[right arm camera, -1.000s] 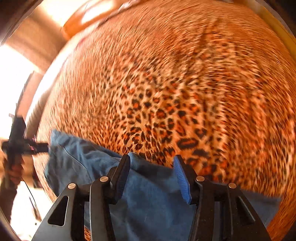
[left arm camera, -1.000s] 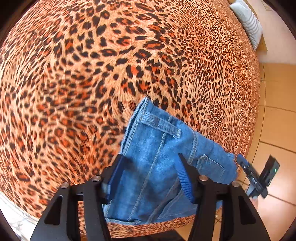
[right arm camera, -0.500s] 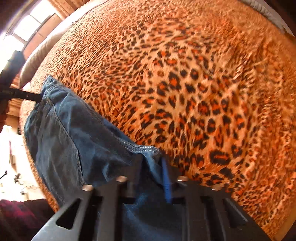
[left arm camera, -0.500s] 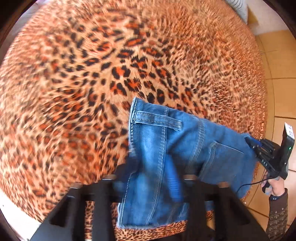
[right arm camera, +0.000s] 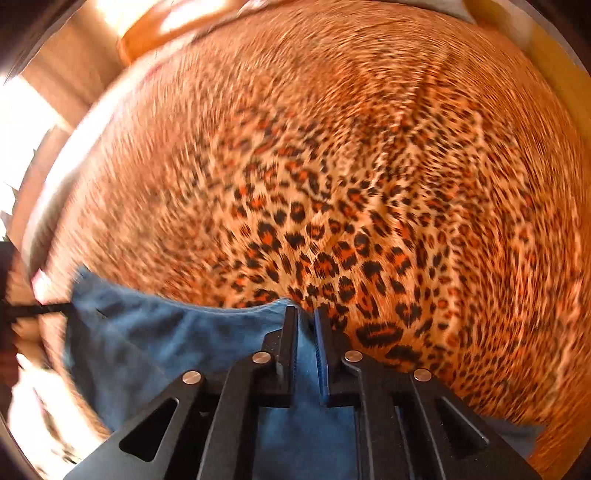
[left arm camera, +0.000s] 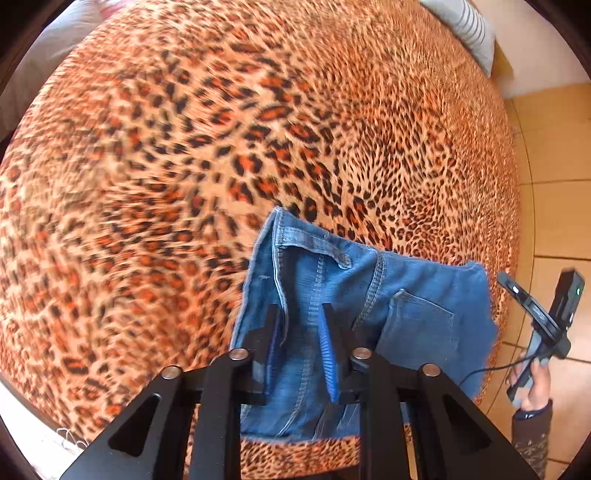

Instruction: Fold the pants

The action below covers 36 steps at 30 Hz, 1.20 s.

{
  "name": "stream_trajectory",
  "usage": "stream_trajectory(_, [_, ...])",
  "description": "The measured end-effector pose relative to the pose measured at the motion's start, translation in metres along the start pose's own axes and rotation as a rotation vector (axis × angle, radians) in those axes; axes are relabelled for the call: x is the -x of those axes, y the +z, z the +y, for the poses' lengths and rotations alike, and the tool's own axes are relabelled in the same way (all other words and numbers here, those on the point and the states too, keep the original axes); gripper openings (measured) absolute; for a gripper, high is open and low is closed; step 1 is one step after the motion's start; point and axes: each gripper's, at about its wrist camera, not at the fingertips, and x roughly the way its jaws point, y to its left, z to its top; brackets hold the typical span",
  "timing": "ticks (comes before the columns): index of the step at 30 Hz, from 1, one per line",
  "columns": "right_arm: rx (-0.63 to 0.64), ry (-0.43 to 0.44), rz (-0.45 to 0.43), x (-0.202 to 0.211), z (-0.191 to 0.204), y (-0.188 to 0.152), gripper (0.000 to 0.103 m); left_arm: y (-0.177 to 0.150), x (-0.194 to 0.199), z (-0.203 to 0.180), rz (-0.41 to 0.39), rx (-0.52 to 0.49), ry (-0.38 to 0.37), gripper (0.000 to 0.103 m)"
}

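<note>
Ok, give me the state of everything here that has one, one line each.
Jeans: bunched on the leopard-print blanket, partly lifted, back pocket showing.
Left gripper: shut on the jeans.
Right gripper: shut on the jeans' edge.
Striped pillow: lying at the far corner.

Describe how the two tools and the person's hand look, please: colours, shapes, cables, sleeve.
Both the left tool and right tool have black angular frames with triangular cut-outs, silver round bolts and ribbed blue pads. Seen from the left, the right tool's handle is black with a small green light and a thin black cable; the hand wears a dark patterned sleeve.
</note>
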Motion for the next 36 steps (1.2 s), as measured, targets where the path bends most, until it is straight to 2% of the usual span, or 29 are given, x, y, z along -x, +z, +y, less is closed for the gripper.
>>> stream_trajectory(1, [-0.055, 0.036, -0.025, 0.011, -0.013, -0.002, 0.023, -0.005, 0.005, 0.002, -0.006, -0.006, 0.015, 0.038])
stream_trajectory(3, [-0.182, 0.103, -0.070, 0.034, -0.042, -0.015, 0.040, -0.022, 0.013, 0.007, -0.004, -0.012, 0.016, 0.045])
stream_trajectory(5, [-0.274, 0.125, -0.065, 0.049, -0.065, -0.036, 0.041, -0.045, 0.012, 0.017, 0.023, 0.017, -0.027, 0.048])
stream_trajectory(8, [-0.300, 0.125, -0.049, 0.061, -0.075, -0.072, 0.041, -0.081, 0.014, 0.031, 0.087, 0.083, -0.091, 0.051])
stream_trajectory(10, [-0.342, 0.128, -0.060, 0.065, -0.082, -0.095, 0.041, -0.088, -0.012, 0.032, 0.135, 0.101, -0.079, 0.048])
stream_trajectory(11, [-0.391, 0.137, -0.079, 0.070, -0.094, -0.114, 0.041, -0.089, -0.021, 0.032, 0.156, 0.102, -0.057, 0.047])
stream_trajectory(13, [-0.508, 0.117, -0.121, 0.082, -0.122, -0.141, 0.041, -0.090, -0.027, 0.029, 0.166, 0.097, -0.060, 0.047])
stream_trajectory(16, [-0.702, 0.012, -0.177, 0.103, -0.182, -0.182, 0.041, -0.083, -0.024, 0.021, 0.130, 0.066, -0.067, 0.051])
stream_trajectory(19, [-0.799, -0.066, -0.218, 0.117, -0.224, -0.201, 0.049, -0.076, -0.032, 0.018, 0.146, 0.096, -0.054, 0.054])
stream_trajectory(20, [-0.846, -0.066, -0.245, 0.119, -0.238, -0.206, 0.052, -0.075, -0.035, 0.015, 0.149, 0.105, -0.042, 0.055])
stream_trajectory(21, [-0.882, -0.034, -0.266, 0.116, -0.247, -0.205, 0.057, -0.075, -0.038, 0.012, 0.148, 0.106, -0.026, 0.055])
stream_trajectory(22, [-0.899, -0.003, -0.274, 0.110, -0.252, -0.204, 0.057, -0.072, -0.041, 0.008, 0.145, 0.103, -0.007, 0.055])
stream_trajectory(24, [-0.903, 0.037, -0.283, 0.094, -0.257, -0.192, 0.057, -0.073, -0.046, -0.003, 0.135, 0.089, 0.044, 0.056])
stream_trajectory(26, [-0.842, 0.029, -0.263, 0.080, -0.252, -0.175, 0.057, -0.075, -0.048, -0.012, 0.127, 0.080, 0.080, 0.056])
stream_trajectory(27, [-0.789, -0.011, -0.231, 0.073, -0.245, -0.165, 0.048, -0.079, -0.045, -0.017, 0.121, 0.083, 0.088, 0.051])
stream_trajectory(28, [-0.687, -0.086, -0.165, 0.062, -0.234, -0.152, 0.030, -0.083, -0.040, -0.018, 0.104, 0.089, 0.094, 0.044])
stream_trajectory(29, [-0.599, -0.115, -0.125, 0.058, -0.228, -0.141, 0.010, -0.087, -0.033, -0.019, 0.078, 0.088, 0.106, 0.041])
stream_trajectory(30, [-0.559, -0.136, -0.116, 0.057, -0.223, -0.136, 0.009, -0.089, -0.030, -0.019, 0.056, 0.083, 0.113, 0.036])
stream_trajectory(31, [-0.533, -0.151, -0.157, 0.065, -0.220, -0.131, 0.009, -0.090, -0.030, -0.020, 0.035, 0.083, 0.125, 0.032])
stream_trajectory(33, [-0.570, -0.179, -0.204, 0.072, -0.232, -0.128, 0.010, -0.089, -0.043, -0.018, 0.052, 0.113, 0.151, 0.031])
stream_trajectory(35, [-0.591, -0.177, -0.114, 0.055, -0.245, -0.125, 0.011, -0.088, -0.053, -0.016, 0.080, 0.156, 0.155, 0.031])
stream_trajectory(36, [-0.587, -0.182, -0.100, 0.053, -0.245, -0.124, 0.016, -0.088, -0.050, -0.017, 0.076, 0.156, 0.151, 0.031])
